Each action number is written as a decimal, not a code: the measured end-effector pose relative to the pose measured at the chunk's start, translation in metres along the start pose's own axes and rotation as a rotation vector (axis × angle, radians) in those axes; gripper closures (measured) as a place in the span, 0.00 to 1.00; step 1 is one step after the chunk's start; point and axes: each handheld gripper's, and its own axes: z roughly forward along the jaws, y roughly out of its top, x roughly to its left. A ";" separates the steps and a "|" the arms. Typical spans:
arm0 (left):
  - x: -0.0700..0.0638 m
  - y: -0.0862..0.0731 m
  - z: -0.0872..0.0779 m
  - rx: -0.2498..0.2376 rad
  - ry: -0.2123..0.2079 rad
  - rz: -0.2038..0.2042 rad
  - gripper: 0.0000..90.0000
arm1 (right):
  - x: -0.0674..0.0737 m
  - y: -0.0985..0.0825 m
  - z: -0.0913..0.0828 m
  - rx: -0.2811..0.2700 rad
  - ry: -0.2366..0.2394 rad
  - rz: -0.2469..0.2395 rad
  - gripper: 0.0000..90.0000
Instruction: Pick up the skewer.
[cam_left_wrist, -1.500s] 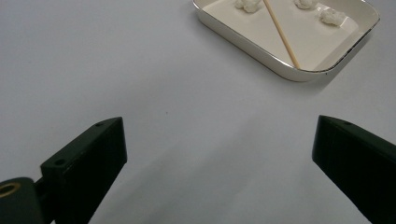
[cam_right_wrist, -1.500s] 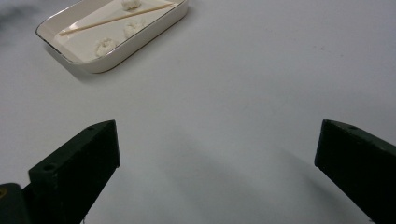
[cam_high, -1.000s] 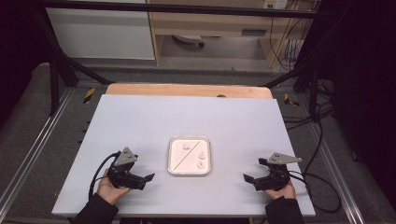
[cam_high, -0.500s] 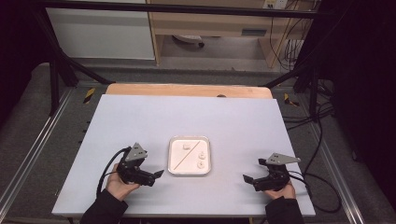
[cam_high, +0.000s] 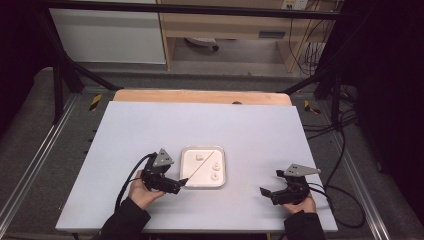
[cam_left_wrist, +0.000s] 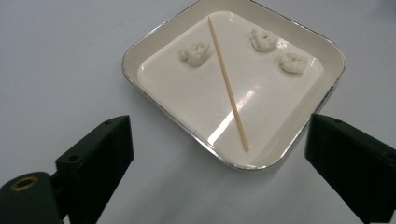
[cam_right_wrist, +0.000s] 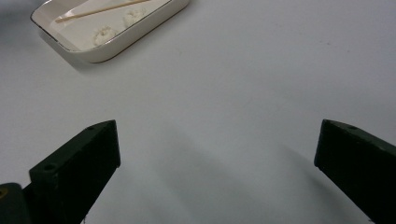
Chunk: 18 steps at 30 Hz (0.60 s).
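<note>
The left gripper (cam_high: 181, 185) is hovering at the near left corner of the white tray (cam_left_wrist: 299, 44), jaws spread but just closing slightly, nothing between them; a wooden skewer (cam_left_wrist: 228, 85) is lying diagonally inside; the right gripper (cam_high: 263, 191) is sitting spread near the table's (cam_high: 150, 125) near right edge

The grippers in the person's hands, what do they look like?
Both are black, with two chunky, blocky black jaws. The left gripper and the right gripper each carry a grey three-cornered plate on top, and a black cable trails from each. One left jaw has a small brass-coloured ring. The person wears dark sleeves.
</note>
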 end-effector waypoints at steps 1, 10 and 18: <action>-0.001 0.001 0.002 -0.001 0.001 0.000 0.10 | 0.000 0.000 0.000 0.001 0.001 0.000 0.01; -0.004 0.012 0.017 0.016 0.007 -0.012 0.19 | 0.000 0.000 0.000 0.001 0.001 0.003 0.01; -0.005 0.019 0.032 0.038 0.005 -0.032 0.33 | 0.000 0.000 0.000 0.002 0.003 0.002 0.01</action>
